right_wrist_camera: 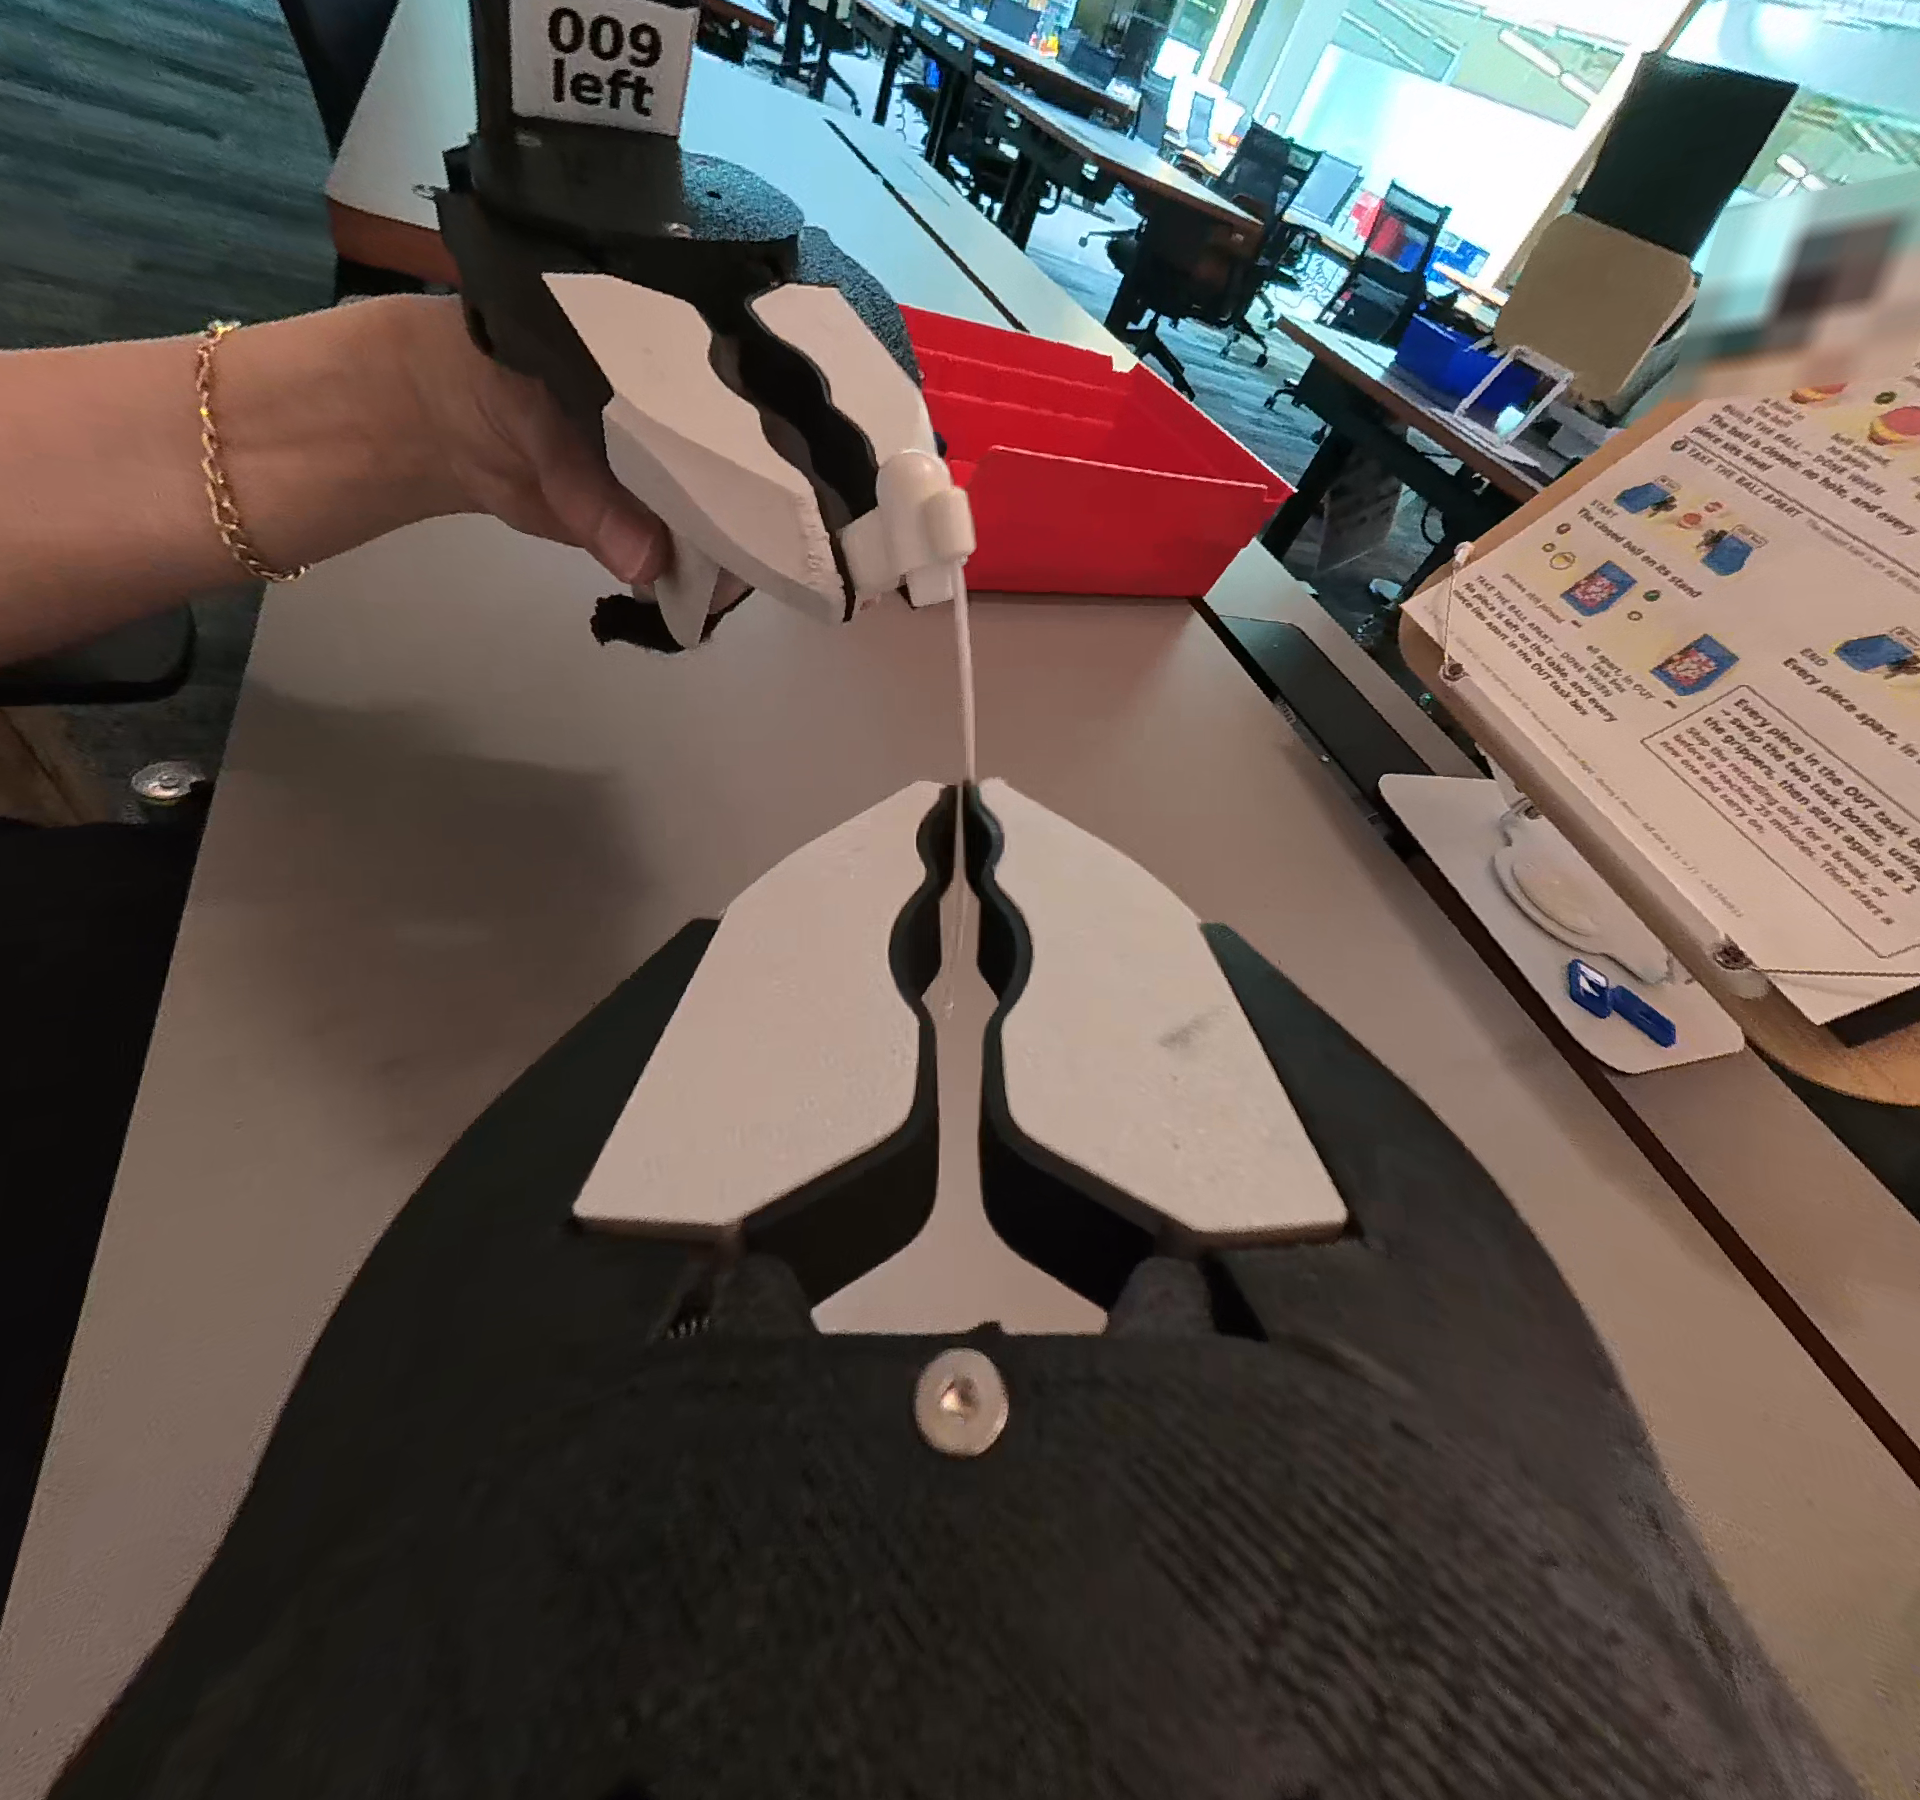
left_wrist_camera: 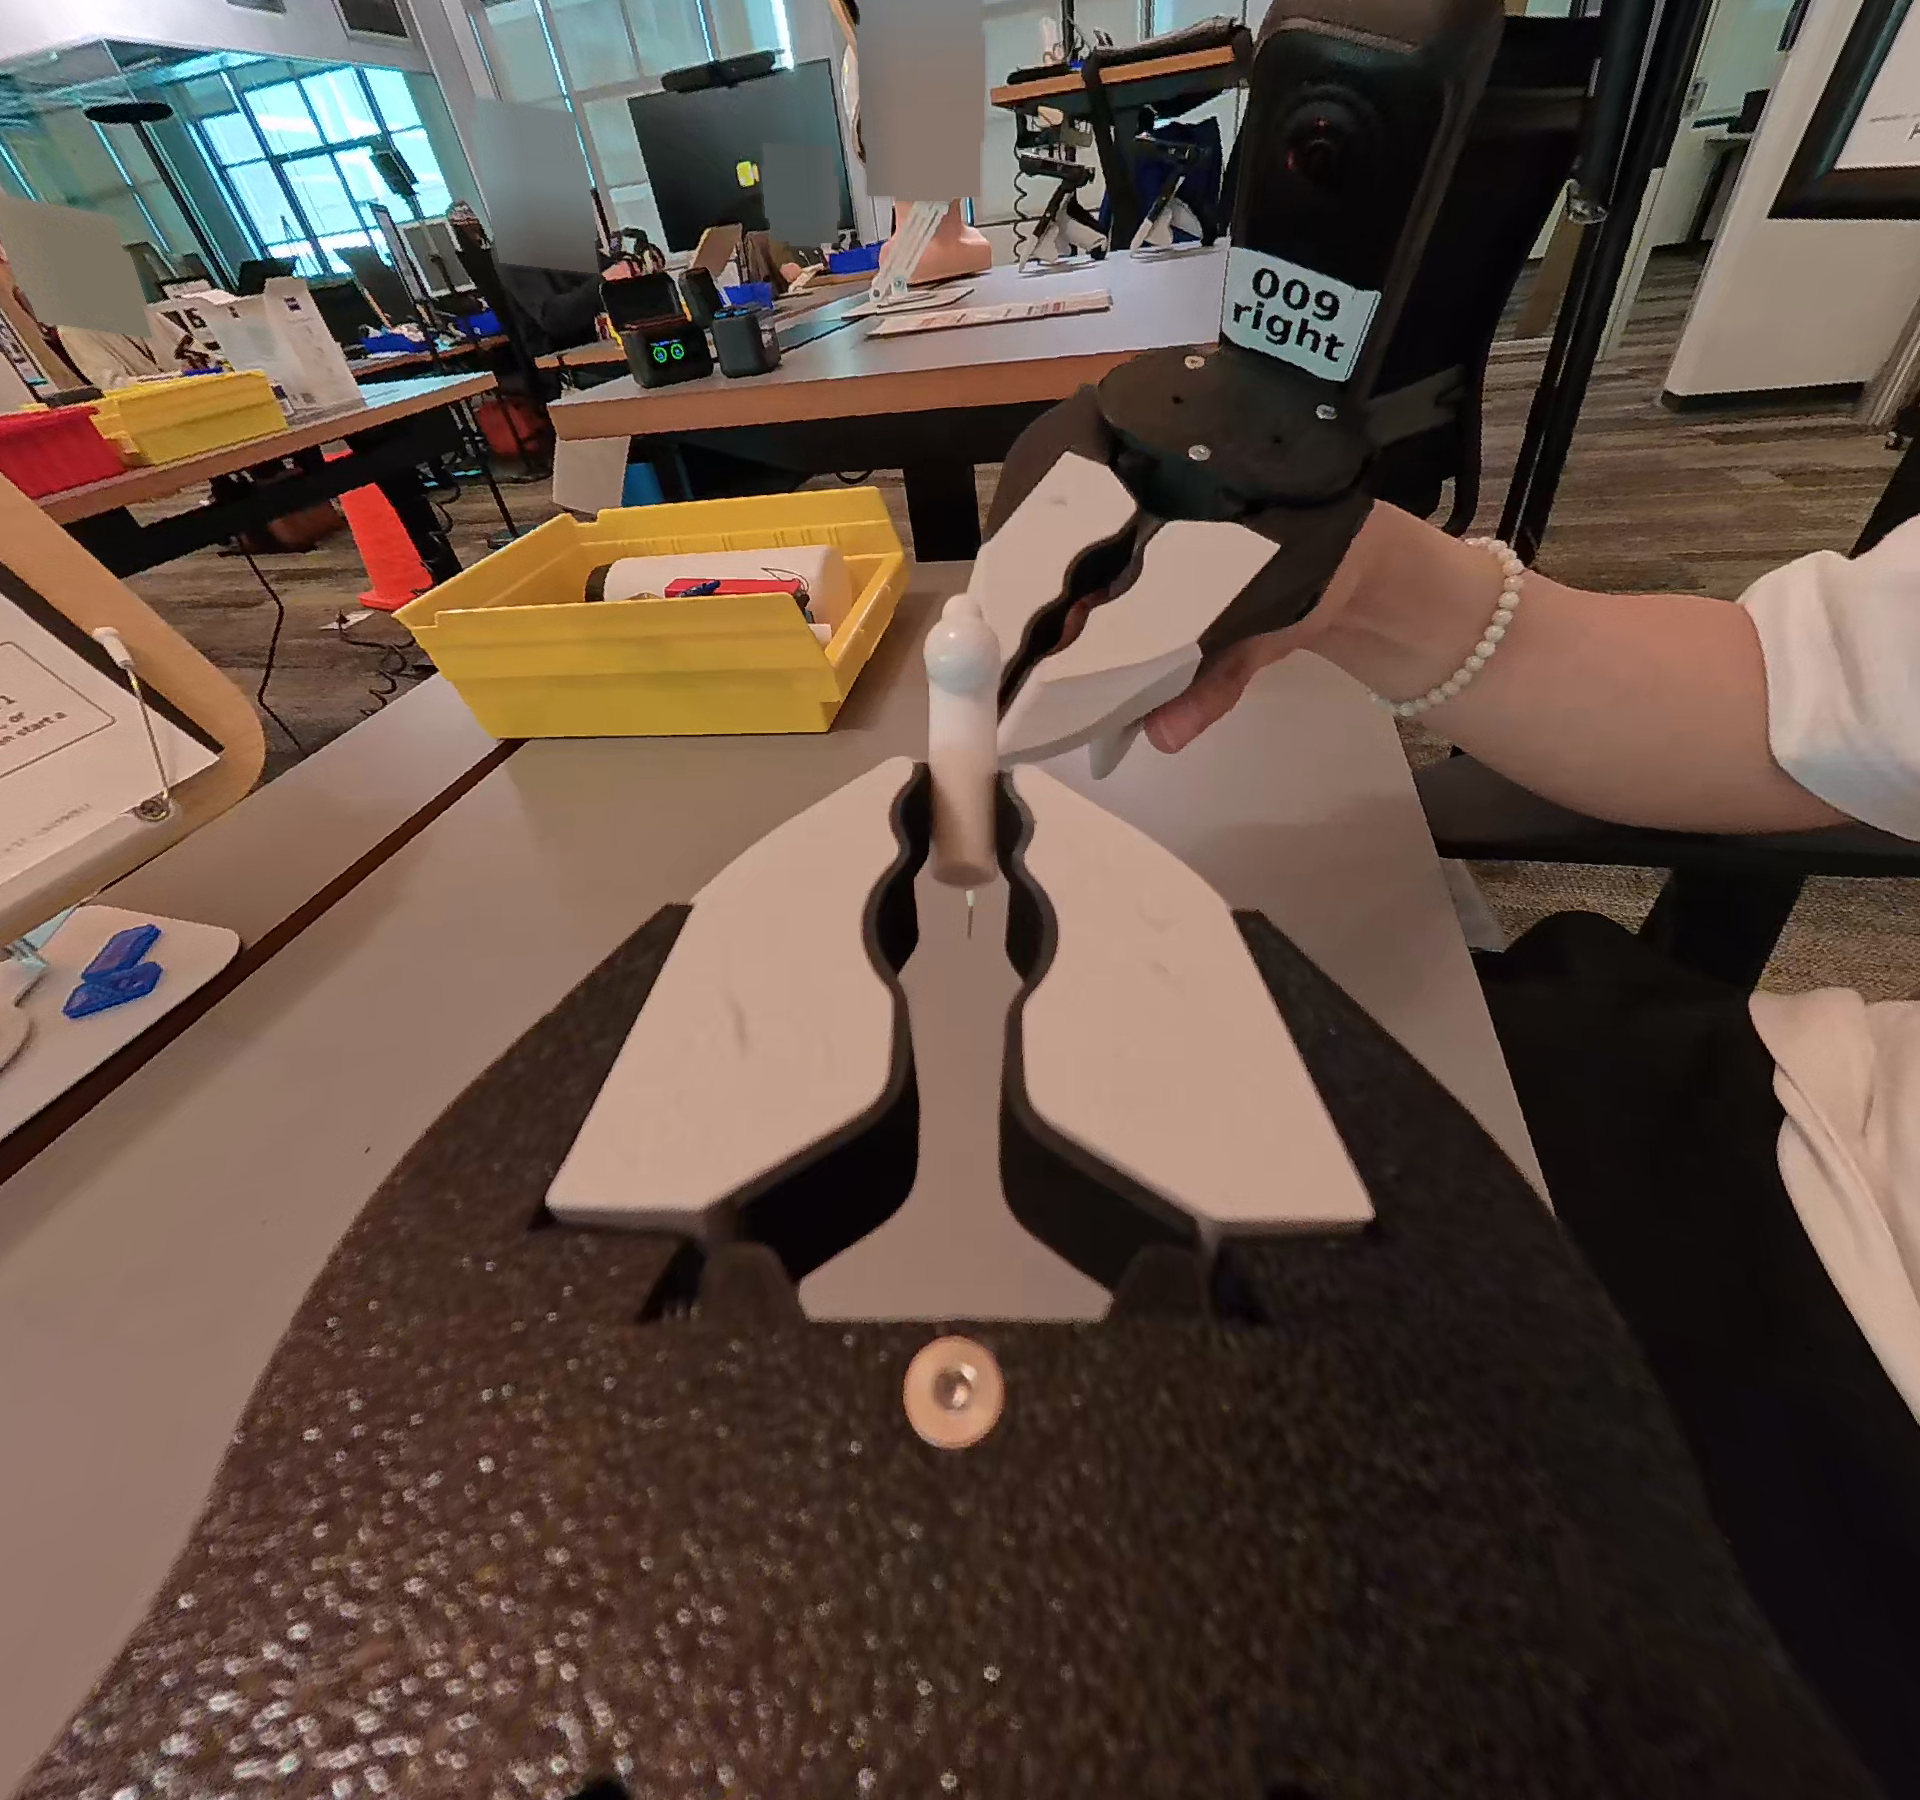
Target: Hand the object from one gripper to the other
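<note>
Jaws hide white object (left_wrist_camera: 958,763) midsection, thin stem blurred

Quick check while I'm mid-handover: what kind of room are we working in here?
Most likely an open-plan office or lab workspace. Long rows of desks with office chairs stretch back, a large dark monitor stands by the windows, and parts bins, one yellow and one red, sit on the table.

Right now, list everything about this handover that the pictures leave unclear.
- Right wrist view: whether the right gripper truly pinches the thin tube of the white object. The gap is narrow and the tube pale.
- Left wrist view: that tube cannot be traced. The left gripper fingers cover the object's sides.
- Left wrist view: the yellow bin contents, partly behind its wall.
</note>
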`<move>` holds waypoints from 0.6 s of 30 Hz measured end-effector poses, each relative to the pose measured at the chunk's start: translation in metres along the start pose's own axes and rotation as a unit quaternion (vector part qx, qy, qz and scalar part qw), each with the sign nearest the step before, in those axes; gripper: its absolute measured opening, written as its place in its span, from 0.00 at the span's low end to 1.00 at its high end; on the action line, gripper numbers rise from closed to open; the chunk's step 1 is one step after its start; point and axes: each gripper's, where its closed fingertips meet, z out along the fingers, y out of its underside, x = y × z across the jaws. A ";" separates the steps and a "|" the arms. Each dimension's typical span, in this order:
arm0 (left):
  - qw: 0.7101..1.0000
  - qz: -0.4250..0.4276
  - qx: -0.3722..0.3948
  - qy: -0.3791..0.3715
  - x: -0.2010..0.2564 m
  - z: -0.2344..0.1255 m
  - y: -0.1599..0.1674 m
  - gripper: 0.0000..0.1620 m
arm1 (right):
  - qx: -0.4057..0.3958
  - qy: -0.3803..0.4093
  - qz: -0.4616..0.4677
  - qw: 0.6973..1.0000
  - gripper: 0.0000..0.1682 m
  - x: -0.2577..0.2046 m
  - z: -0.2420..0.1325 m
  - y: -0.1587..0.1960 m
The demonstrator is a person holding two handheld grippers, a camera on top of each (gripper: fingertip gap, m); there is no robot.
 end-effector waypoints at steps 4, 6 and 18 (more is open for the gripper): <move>1.000 -0.001 0.001 0.003 0.000 0.001 0.001 0.07 | -0.006 0.004 -0.007 1.000 0.00 0.000 0.002 0.002; 1.000 -0.003 0.003 0.004 0.001 0.002 0.001 0.07 | -0.003 0.009 -0.003 1.000 0.00 0.002 0.002 0.002; 1.000 -0.002 0.000 0.002 0.001 0.001 0.000 0.07 | -0.001 0.040 -0.014 0.999 0.12 0.007 0.001 -0.003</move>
